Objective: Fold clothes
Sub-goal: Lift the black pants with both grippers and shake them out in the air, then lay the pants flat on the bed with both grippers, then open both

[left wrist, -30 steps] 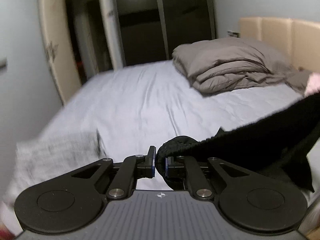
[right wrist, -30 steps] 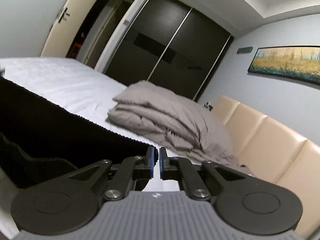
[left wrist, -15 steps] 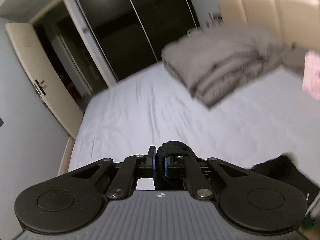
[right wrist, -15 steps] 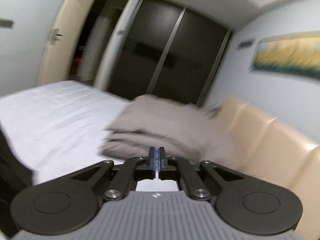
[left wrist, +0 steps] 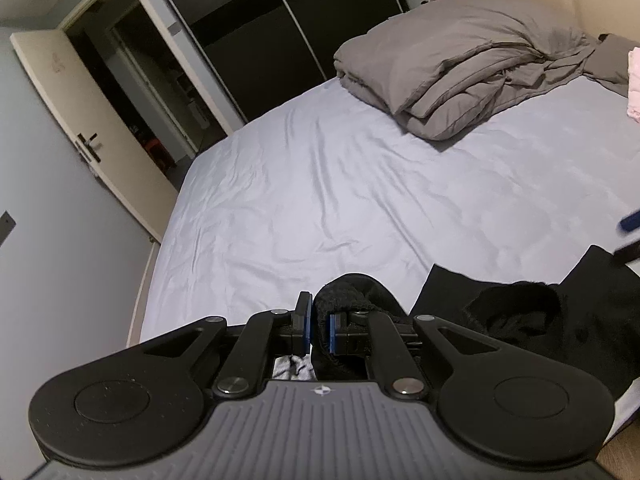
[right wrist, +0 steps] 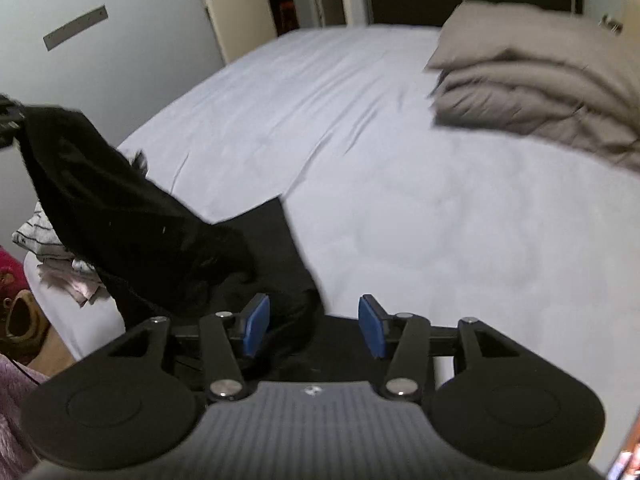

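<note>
A black knit garment (left wrist: 560, 312) lies partly on the near edge of the bed (left wrist: 360, 184). My left gripper (left wrist: 318, 328) is shut on a bunched edge of it and holds that edge up. In the right wrist view the garment (right wrist: 132, 224) hangs from the upper left down to the sheet. My right gripper (right wrist: 313, 330) is open just above the garment's lower part, holding nothing. A blue pad of the right gripper shows at the left wrist view's right edge (left wrist: 630, 220).
A folded grey duvet (left wrist: 460, 68) lies at the head of the bed, by a beige headboard. A pink item (left wrist: 634, 80) is at far right. Striped and pale clothes (right wrist: 52, 248) pile at the bed's near left corner. An open door (left wrist: 92, 132) and dark wardrobe stand beyond.
My right gripper has opened and let go of the garment, which dropped onto the bed. Both grippers tilted downward toward the bed; the left still holds its edge.
</note>
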